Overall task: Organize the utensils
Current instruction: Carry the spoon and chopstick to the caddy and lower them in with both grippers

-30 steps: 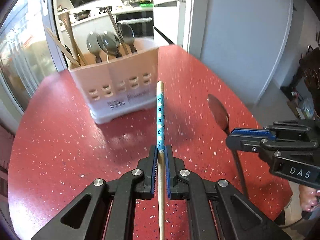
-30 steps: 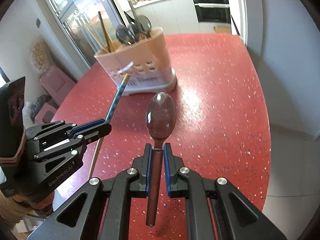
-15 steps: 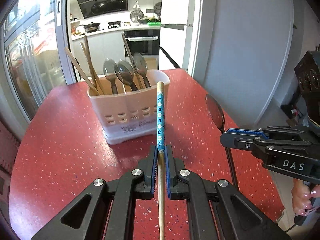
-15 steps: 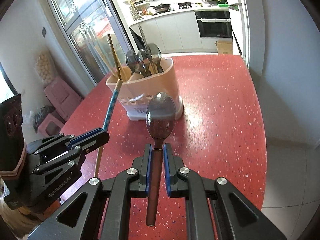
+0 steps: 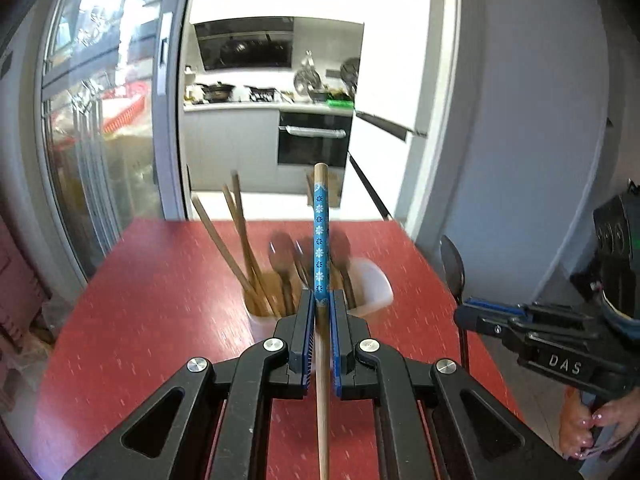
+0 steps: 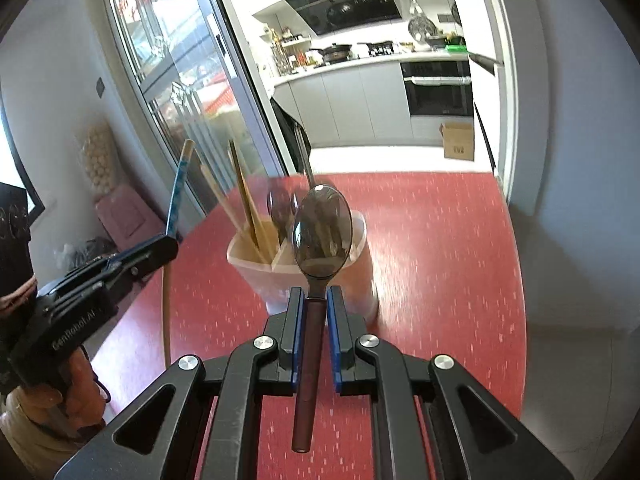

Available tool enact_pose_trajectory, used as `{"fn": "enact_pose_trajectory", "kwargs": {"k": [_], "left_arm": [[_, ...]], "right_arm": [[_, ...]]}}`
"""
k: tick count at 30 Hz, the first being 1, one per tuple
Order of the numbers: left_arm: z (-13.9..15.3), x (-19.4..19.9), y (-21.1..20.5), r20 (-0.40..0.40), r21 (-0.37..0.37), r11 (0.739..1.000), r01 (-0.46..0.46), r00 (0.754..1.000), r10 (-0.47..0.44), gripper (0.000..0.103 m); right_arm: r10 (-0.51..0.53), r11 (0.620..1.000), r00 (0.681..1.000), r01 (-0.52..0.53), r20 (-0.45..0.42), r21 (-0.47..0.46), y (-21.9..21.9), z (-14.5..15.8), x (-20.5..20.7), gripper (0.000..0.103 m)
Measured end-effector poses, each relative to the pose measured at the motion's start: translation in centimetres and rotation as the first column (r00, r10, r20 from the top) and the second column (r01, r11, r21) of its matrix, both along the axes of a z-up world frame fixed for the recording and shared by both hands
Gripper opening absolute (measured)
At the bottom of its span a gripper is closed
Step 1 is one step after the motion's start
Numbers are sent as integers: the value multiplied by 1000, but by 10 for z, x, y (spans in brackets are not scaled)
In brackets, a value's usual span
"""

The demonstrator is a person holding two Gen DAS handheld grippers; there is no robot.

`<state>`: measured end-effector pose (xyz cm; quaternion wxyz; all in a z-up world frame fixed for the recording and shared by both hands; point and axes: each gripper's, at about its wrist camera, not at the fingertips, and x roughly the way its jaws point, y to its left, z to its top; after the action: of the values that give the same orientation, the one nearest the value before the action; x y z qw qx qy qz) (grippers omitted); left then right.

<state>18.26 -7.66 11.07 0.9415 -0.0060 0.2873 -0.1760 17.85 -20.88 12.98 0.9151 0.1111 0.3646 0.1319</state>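
Left wrist view: my left gripper (image 5: 321, 312) jaws pinch a blue-patterned chopstick (image 5: 320, 240); right gripper (image 6: 316, 312) jaws pinch a dark spoon (image 6: 322, 236), both above the utensil holder (image 6: 360, 256) on the red surface (image 6: 440, 240).

A holder (image 6: 320, 268) stands on the desk (image 6: 440, 260), ahead of both claws. Its left compartment holds chopsticks (image 6: 244, 208); its right one holds spoons (image 6: 280, 210). The left claw (image 5: 320, 312) grips a chopstick (image 5: 321, 240) above the holder. To its right, the right claw (image 6: 316, 304) grips a spoon (image 6: 322, 232). Behind the desk lies a kitchen with an oven (image 5: 314, 140).
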Motion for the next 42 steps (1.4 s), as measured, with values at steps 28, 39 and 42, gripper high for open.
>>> {"fn": "enact_pose_trajectory", "kwargs": {"k": [28,39,42], "left_arm": [[-19,139,3,159,-111,976,-189,966,205,36],[-39,140,5,151,-135,970,-202,963,222,36],[-28,139,9,164,-146,969,-200,961,223,36]], "right_arm": [[19,989,965,20,261,-147,32,-13,131,12],[63,969,957,9,282,-247,47,-43,123,12],[64,967,953,14,295,-256,48,-44,120,12]]}}
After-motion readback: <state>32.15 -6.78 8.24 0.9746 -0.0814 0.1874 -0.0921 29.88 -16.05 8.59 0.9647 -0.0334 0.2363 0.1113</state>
